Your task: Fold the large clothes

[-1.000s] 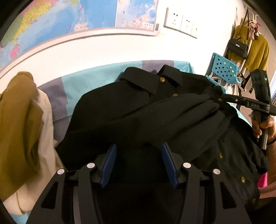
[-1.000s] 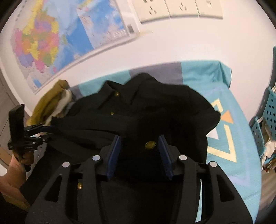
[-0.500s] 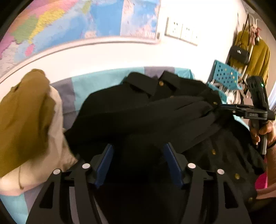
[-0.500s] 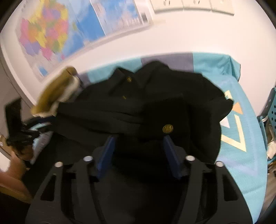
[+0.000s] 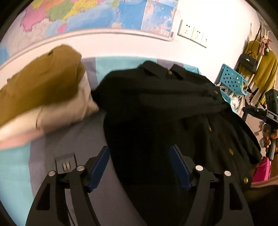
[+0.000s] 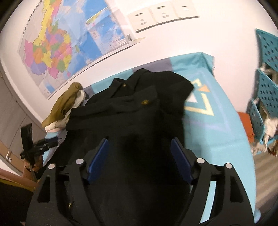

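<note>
A black buttoned shirt [image 5: 156,107] with gold buttons lies on the teal and grey table cover [image 5: 118,64], collar toward the wall, both sleeves folded across its front. My left gripper [image 5: 139,151] is open and empty above the shirt's lower left part. My right gripper [image 6: 139,142] is open and empty above the shirt's [image 6: 139,111] lower right part. The right gripper also shows at the right edge of the left wrist view [image 5: 257,111]. The left gripper shows at the left edge of the right wrist view [image 6: 46,142].
A pile of mustard and cream clothes [image 5: 40,97] lies on the cover left of the shirt. Teal plastic crates [image 6: 267,87] stand right of the table. A map [image 6: 60,43] and wall sockets [image 6: 163,13] are on the wall behind.
Both grippers have opened wider and pulled back from the shirt toward the near edge. The sleeve they held now rests folded across the shirt front.
</note>
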`<action>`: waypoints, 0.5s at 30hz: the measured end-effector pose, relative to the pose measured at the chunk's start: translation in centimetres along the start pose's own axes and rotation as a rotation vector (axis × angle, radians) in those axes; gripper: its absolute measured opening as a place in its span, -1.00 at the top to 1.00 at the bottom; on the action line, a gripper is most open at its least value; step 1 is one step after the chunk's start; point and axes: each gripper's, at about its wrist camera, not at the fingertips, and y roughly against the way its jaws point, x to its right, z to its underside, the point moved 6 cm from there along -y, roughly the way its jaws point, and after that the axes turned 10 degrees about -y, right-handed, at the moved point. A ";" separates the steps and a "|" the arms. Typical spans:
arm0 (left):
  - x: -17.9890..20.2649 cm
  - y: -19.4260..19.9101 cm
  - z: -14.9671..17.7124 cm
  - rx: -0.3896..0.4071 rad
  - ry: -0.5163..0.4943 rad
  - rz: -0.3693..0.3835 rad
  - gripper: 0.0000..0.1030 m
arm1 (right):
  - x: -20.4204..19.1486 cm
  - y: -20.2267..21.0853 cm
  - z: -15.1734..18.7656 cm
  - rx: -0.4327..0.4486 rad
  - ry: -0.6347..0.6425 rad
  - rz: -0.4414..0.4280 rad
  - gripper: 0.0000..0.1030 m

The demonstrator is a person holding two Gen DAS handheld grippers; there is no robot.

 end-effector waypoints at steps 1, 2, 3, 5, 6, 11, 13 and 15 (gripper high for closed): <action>0.2 0.1 0.8 -0.014 0.013 0.021 -0.38 | 0.4 0.3 0.3 0.000 -0.008 0.008 -0.56; 0.4 0.2 1.5 -0.026 0.028 0.040 -0.40 | 1.0 0.8 0.9 -0.003 -0.019 0.014 -0.57; 0.5 0.3 2.3 -0.041 0.037 0.051 -0.40 | 1.6 1.1 1.4 -0.009 -0.032 0.015 -0.62; 0.6 0.5 3.3 -0.053 0.046 0.054 -0.41 | 2.5 1.6 2.5 -0.022 -0.054 0.017 -0.65; 0.5 0.6 3.8 -0.061 0.062 0.064 -0.42 | 3.1 1.7 3.2 -0.032 -0.072 0.007 -0.66; 0.7 1.1 5.7 -0.085 0.124 0.135 -0.43 | 4.9 2.2 5.3 -0.061 -0.146 -0.031 -0.68; 1.1 1.2 6.2 -0.094 0.141 0.178 -0.44 | 5.2 2.3 5.8 -0.071 -0.164 -0.046 -0.72; 1.6 1.4 6.7 -0.101 0.139 0.189 -0.47 | 5.4 2.4 6.4 -0.078 -0.171 -0.057 -0.74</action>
